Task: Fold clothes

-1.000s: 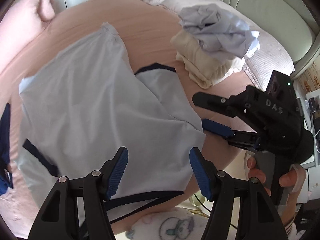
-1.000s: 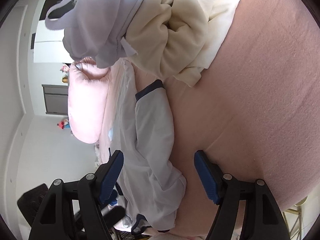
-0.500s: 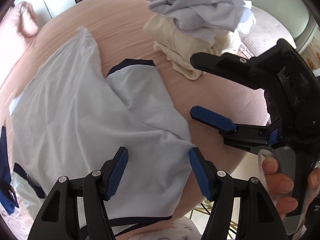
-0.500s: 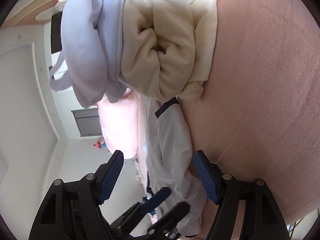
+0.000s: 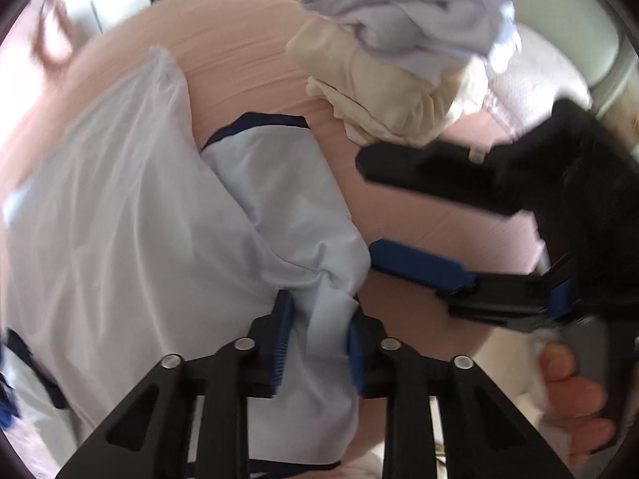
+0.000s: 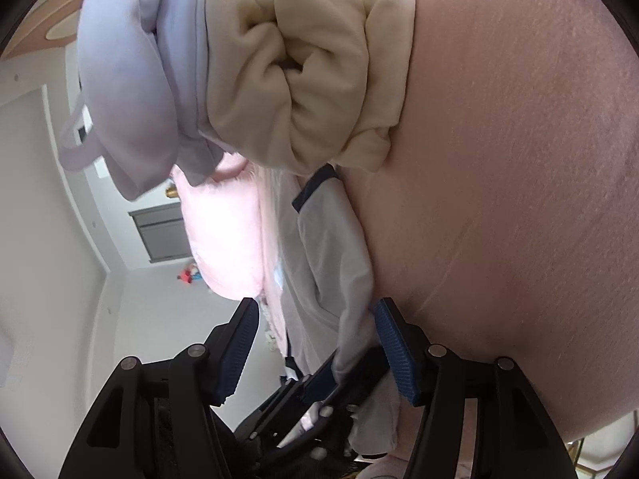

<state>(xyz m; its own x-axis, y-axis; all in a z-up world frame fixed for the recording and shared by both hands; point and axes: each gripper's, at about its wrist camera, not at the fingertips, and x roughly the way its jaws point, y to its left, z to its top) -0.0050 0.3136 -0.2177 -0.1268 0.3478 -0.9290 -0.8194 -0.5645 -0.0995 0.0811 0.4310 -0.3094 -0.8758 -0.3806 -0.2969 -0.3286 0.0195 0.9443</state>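
left gripper [image 5: 317, 343] fingers closing, pinching white shirt [image 5: 131, 239] corner on bed [image 5: 247, 68]. right gripper [image 6: 315, 349] fingers closing, not yet pressing sleeve edge. advise firm pinch before lifting, keep hem taut.

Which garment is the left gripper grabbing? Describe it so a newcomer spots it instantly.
On the pink bed, it is the pale blue shirt spread flat, nearest the camera, its bunched edge between the closing left gripper. Unlike the cream and lavender pile farther back, it lies unfolded and has navy sleeve trim.
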